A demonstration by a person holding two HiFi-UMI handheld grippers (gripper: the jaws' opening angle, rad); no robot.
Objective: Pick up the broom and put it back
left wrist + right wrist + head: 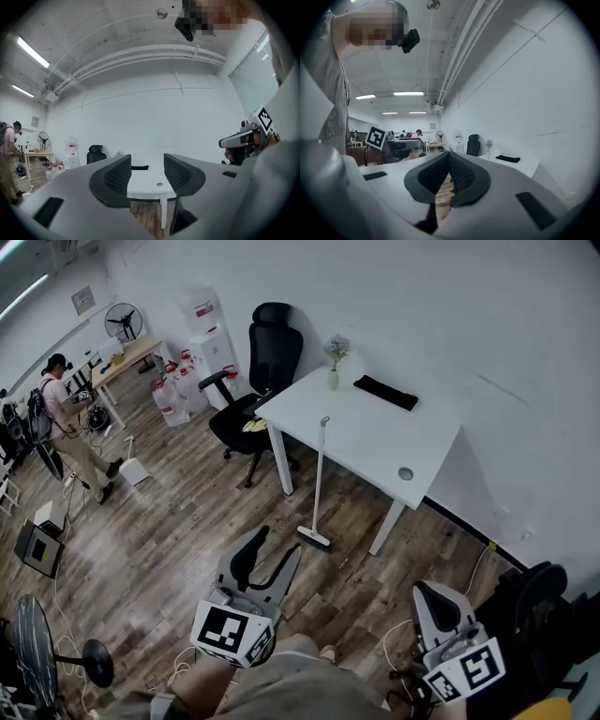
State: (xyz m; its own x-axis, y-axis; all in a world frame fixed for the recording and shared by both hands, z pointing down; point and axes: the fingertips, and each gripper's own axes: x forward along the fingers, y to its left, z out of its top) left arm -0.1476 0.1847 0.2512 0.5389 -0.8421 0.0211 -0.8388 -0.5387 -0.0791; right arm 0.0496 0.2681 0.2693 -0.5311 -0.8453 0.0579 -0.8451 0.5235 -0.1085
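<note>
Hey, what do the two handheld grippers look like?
The left gripper and right gripper both have light grey moulded bodies, black ribbed pads and a white cube printed with black square markers.

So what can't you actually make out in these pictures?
- Head view: the flat black item on the white table is too small to name.
- Head view: the yellow thing on the office chair is too small too, right at the table's corner.
- Head view: a dark bulky shape at lower right is cut off by the picture's edge.
- Left gripper view: no broom shows; the left hand-held gripper covers most of the floor.
</note>
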